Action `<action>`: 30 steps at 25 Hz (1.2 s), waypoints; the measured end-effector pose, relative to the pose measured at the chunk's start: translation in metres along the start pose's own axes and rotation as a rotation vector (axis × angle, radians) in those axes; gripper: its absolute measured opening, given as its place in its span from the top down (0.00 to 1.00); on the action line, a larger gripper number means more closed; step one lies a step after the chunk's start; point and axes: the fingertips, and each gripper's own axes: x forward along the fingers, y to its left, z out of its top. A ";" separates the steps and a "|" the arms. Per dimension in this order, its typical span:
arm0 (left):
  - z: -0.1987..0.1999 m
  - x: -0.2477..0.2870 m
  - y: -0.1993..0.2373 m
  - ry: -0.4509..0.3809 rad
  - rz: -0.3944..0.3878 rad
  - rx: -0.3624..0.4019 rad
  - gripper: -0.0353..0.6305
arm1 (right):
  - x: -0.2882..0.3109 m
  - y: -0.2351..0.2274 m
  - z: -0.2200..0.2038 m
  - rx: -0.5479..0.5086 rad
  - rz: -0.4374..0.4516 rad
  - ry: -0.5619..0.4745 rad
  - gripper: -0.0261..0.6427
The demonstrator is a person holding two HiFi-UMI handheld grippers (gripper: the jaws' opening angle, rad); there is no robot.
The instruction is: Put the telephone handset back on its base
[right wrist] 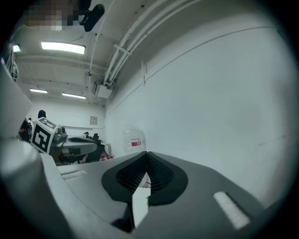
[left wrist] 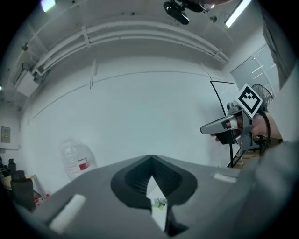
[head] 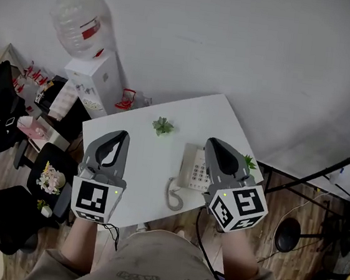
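Observation:
A white telephone [head: 195,169] with a keypad sits on the white table [head: 147,164], near its front right. A long white shape along the phone's left side looks like the handset [head: 187,163]; it is too small to be sure. Its coiled cord [head: 172,196] loops toward the front edge. My right gripper [head: 214,142] hovers over the phone's right part, shut and holding nothing, with its jaws meeting at the tip [right wrist: 146,156]. My left gripper [head: 123,135] is above the bare left of the table, also shut and holding nothing [left wrist: 150,161].
A small green plant [head: 162,126] lies mid-table, also seen through the left jaws [left wrist: 159,202]; another plant [head: 248,161] is at the right edge. A water dispenser [head: 96,83] with a bottle [head: 78,22] and office chairs [head: 5,114] stand left. A black stand [head: 290,234] is on the right.

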 end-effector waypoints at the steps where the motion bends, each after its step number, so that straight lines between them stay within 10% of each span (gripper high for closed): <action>1: 0.011 -0.004 -0.002 -0.025 -0.001 0.001 0.95 | -0.007 0.003 0.006 -0.008 0.012 -0.014 0.92; 14: 0.041 -0.041 -0.045 -0.068 -0.045 -0.013 0.95 | -0.068 0.021 0.034 -0.079 0.014 -0.101 0.92; 30: -0.039 -0.053 -0.084 0.120 -0.084 -0.124 0.95 | -0.093 0.019 -0.060 0.004 0.030 0.116 0.92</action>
